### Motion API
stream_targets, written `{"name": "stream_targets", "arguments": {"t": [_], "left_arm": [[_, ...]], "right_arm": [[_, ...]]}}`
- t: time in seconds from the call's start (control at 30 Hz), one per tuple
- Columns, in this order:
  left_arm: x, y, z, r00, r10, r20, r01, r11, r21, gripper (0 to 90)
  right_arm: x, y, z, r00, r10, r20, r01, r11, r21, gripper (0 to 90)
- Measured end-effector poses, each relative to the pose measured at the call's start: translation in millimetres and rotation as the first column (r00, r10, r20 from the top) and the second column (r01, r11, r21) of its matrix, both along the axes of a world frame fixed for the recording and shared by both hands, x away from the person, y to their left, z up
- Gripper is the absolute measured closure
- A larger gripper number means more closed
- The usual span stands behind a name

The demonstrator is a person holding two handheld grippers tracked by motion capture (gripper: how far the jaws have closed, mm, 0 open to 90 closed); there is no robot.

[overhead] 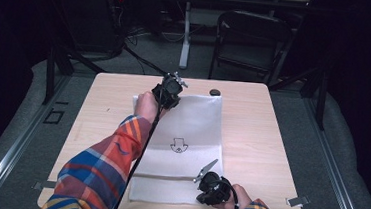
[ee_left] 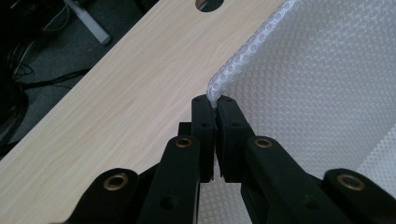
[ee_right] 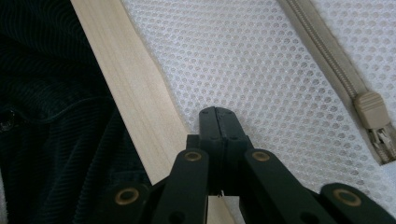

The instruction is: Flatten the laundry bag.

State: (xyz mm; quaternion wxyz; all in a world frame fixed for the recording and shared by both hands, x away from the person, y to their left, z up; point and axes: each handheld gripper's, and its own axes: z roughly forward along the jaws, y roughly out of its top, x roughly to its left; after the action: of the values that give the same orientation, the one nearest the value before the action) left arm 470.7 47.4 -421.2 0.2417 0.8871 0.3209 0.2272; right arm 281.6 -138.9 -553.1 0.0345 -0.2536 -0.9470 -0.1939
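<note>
A white mesh bag (overhead: 186, 129) lies flat on the wooden table (overhead: 256, 135), with a small black drawing (overhead: 177, 145) at its middle and a beige zipper (overhead: 167, 177) near its front edge. My left gripper (overhead: 168, 97) is at the bag's far left corner. In the left gripper view its jaws (ee_left: 215, 100) are shut on a raised fold of the mesh bag's (ee_left: 327, 93) edge. My right gripper (overhead: 207, 185) sits at the bag's front right. Its jaws (ee_right: 217, 112) are shut, tips down on the mesh (ee_right: 243, 60) just inside the edge. I cannot tell if cloth is pinched between them. The zipper pull (ee_right: 373, 109) lies to its right.
A round hole (overhead: 215, 92) in the tabletop lies beyond the bag's far right corner, also seen as a hole (ee_left: 208, 3) ahead of the left jaws. A dark chair (overhead: 249, 34) and a white table leg (overhead: 185, 34) stand behind the table. Dark clothing (ee_right: 51, 130) borders the table's front edge.
</note>
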Motion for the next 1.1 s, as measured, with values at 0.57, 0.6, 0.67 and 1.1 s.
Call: {"name": "stream_targets", "arguments": {"t": [0.57, 0.6, 0.67, 1.1], "left_arm": [[17.8, 7.5, -14.3, 0.9957, 0.091, 0.018, -0.091, 0.9952, -0.036, 58.9], [17.5, 8.6, -13.8, 0.9951, 0.097, 0.019, -0.096, 0.9945, -0.043, 53.1], [15.5, 11.0, -12.7, 0.9953, 0.096, 0.013, -0.095, 0.9925, -0.078, 43.1], [-31.0, 25.1, -14.4, 0.9999, 0.003, -0.010, -0.005, 0.9806, -0.196, 15.5]], "right_arm": [[1.0, -1.1, -1.2, 0.9999, -0.002, -0.013, 0.002, 1.000, 0.025, 87.0], [1.5, -1.3, -0.1, 0.9999, 0.007, -0.014, -0.006, 1.000, 0.015, 85.7], [0.3, -0.8, 0.0, 1.0000, -0.003, -0.007, 0.003, 0.999, 0.037, 80.8], [7.5, -23.2, 25.0, 0.9925, -0.076, 0.096, 0.069, 0.995, 0.073, 14.3]]}}
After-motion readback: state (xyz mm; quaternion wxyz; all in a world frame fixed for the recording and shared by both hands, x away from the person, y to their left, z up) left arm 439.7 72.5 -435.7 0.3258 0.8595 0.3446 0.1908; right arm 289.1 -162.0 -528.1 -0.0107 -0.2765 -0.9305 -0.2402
